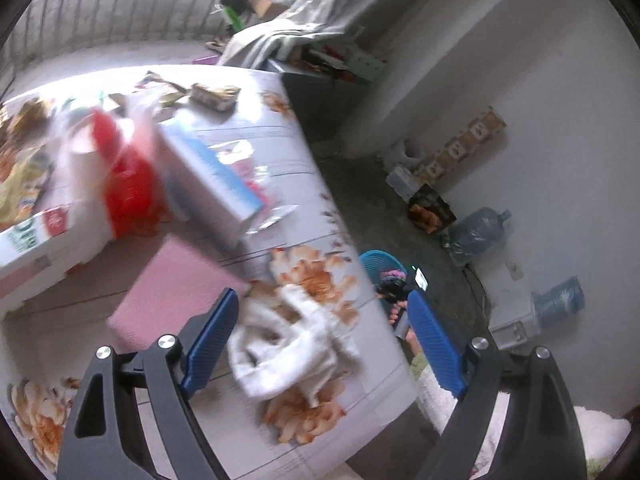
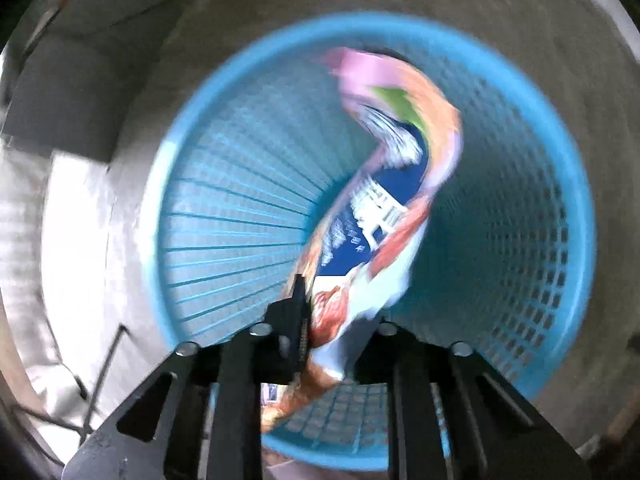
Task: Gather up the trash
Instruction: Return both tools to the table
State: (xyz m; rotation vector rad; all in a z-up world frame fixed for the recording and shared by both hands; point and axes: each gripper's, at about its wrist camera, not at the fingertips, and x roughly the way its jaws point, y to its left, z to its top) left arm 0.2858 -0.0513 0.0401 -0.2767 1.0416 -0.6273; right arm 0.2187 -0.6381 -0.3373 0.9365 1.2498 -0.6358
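A plain room with white plastered walls and a rough grey concrete floor

A table under a white, orange-flowered plastic cloth (image 1: 304,168) stands in daylight from a pale barred railing (image 1: 120,12) behind it. A grey-white draped cloth (image 1: 304,20) covers furniture at the back. Along the white plastered wall (image 1: 540,100), two translucent blue water jugs (image 1: 478,228) lie on the grey concrete floor (image 1: 360,196), well apart.

Two large water jugs (image 1: 480,230) are seen lying on the concrete floor (image 1: 360,184) by the white wall (image 1: 560,140). A grey cloth (image 1: 304,20) is draped behind; railings (image 1: 120,12) are seen beyond.
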